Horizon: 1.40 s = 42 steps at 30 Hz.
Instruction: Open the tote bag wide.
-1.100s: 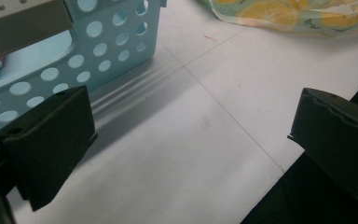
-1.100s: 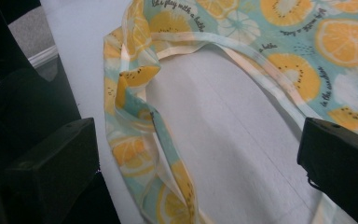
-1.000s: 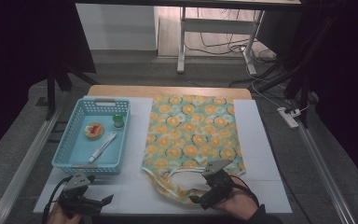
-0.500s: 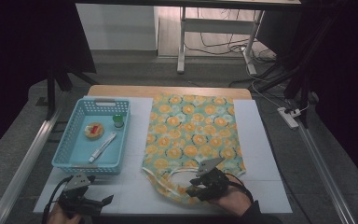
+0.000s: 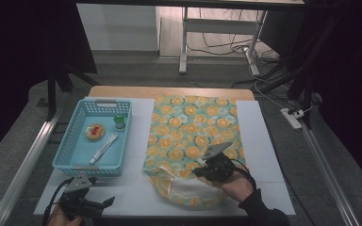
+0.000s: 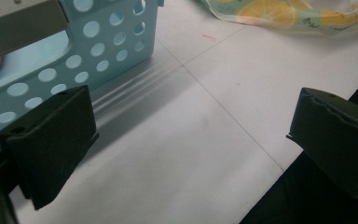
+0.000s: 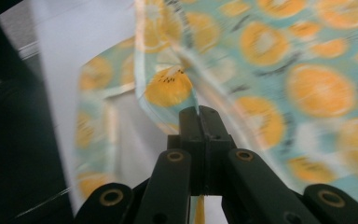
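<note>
Orange-slice-print fabric bag (image 5: 193, 136), turquoise ground: lies flat on the white tabletop (image 5: 136, 188), right of centre, its mouth end toward the person, where a pale lining shows. In the right gripper view one edge fold of the bag (image 7: 168, 88) rises off the tabletop.

Right tongs (image 5: 202, 170): in the person's right hand, over the near edge of the bag. The jaws have just been closing and now meet tight together on a thin edge of the bag's cloth; the right gripper view (image 7: 199, 112) shows the fabric running up from the joined tips.

Left tongs (image 5: 104, 203): in the left hand at the near left edge of the tabletop, well apart from the bag. In the left gripper view (image 6: 186, 126) the jaws stand wide apart with only bare tabletop between them.

Light-blue perforated plastic basket (image 5: 70, 155): left of the bag, just beyond the left tongs. Contents: a small round orange-and-red item (image 5: 94, 131), a small green-capped container (image 5: 119, 122), a white pen-shaped stick (image 5: 103, 147) lying diagonally.
</note>
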Each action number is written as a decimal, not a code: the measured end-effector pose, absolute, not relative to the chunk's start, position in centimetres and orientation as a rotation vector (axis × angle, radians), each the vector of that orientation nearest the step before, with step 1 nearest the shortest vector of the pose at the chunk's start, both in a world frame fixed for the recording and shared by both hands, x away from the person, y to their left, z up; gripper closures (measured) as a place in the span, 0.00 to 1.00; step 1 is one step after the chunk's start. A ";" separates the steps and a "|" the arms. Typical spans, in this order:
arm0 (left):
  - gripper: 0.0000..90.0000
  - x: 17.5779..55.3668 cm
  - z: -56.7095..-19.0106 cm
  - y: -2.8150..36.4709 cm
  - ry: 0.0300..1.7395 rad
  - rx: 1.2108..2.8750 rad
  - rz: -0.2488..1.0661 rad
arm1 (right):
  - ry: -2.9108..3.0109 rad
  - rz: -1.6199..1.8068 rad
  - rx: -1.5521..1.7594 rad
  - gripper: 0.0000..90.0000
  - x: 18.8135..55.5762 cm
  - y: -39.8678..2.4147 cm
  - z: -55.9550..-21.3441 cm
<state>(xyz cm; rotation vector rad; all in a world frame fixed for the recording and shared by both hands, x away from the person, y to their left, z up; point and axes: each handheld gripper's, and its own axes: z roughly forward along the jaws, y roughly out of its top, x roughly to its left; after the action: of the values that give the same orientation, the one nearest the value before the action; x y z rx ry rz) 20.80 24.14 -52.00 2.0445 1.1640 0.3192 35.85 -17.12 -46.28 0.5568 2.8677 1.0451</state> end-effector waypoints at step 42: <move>0.01 20.8 -52.0 24.2 1.161 2.043 0.313 | 2.611 0.927 0.831 1.00 53.9 -15.7 -47.4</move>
<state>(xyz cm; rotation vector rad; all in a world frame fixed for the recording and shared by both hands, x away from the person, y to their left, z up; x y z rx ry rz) 20.83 24.18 -52.02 2.0430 1.1607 0.3135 53.93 -15.74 -47.41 0.8307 2.6107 0.9275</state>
